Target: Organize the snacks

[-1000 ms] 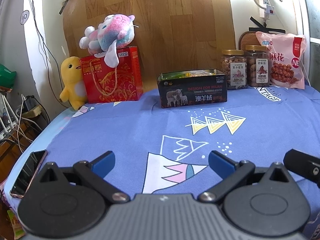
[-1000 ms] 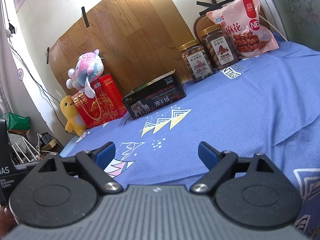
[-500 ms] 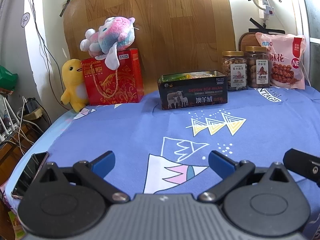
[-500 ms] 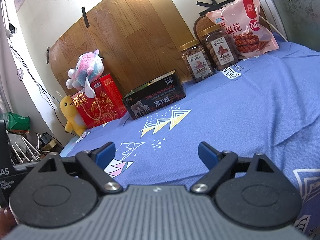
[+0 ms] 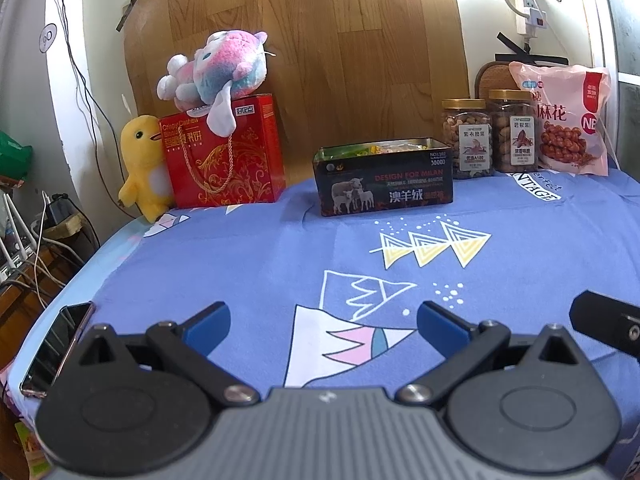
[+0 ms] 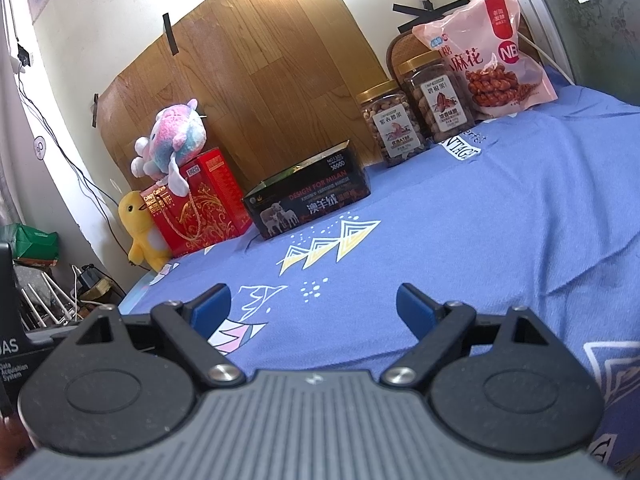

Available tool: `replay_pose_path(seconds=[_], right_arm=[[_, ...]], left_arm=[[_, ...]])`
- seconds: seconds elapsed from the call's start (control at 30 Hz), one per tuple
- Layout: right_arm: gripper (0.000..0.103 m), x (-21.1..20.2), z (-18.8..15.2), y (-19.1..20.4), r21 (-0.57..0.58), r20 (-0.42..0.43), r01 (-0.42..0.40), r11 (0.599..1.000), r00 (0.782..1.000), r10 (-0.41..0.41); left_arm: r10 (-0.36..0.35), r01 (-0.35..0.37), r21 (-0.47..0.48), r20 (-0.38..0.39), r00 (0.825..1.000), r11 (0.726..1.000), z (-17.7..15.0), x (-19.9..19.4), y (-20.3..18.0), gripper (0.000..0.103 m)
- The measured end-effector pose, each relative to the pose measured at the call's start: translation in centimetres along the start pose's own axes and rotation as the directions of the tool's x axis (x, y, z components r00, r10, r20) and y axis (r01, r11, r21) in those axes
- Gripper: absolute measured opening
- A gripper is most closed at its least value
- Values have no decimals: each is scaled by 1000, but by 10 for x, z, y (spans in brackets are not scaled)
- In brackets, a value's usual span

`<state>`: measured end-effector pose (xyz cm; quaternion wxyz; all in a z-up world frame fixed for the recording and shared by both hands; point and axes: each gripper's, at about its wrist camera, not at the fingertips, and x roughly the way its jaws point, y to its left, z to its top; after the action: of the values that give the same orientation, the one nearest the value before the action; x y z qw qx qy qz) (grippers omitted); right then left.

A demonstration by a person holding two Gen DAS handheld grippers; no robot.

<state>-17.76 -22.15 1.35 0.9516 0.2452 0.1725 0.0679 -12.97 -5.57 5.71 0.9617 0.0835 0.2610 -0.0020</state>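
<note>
A black tin box (image 5: 386,182) with snack packets inside stands at the back middle of the blue cloth; it also shows in the right wrist view (image 6: 308,200). Two nut jars (image 5: 468,140) (image 5: 514,136) and a pink snack bag (image 5: 568,128) stand at the back right, also seen in the right wrist view as jars (image 6: 394,124) (image 6: 438,100) and bag (image 6: 488,52). A red gift box (image 5: 224,152) stands at the back left. My left gripper (image 5: 324,324) is open and empty over the cloth near the front. My right gripper (image 6: 314,308) is open and empty, far from the snacks.
A pink-blue plush (image 5: 216,72) lies on the red box and a yellow duck plush (image 5: 144,168) stands beside it. A phone (image 5: 56,348) lies at the table's left front edge. Cables and clutter (image 5: 36,240) sit off the left side. A wood panel (image 5: 320,60) backs the table.
The left gripper has drifted slightly, so the scene sits a little lower and to the right in its view. The right view is nearly unchanged. Both grippers stay open.
</note>
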Motion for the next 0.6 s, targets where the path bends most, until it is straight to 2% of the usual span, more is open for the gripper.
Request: replay_pose_path(seconds=[0.27, 0.6], right_arm=[[92, -1, 3, -5, -9, -1, 25, 1000, 1000, -25], [92, 25, 13, -10, -42, -18, 56, 998, 998, -57]], left_arm=[[-21, 20, -12, -30, 999, 1000, 4, 11, -1, 103], [-43, 40, -39, -81, 996, 998, 21, 46, 1, 103]])
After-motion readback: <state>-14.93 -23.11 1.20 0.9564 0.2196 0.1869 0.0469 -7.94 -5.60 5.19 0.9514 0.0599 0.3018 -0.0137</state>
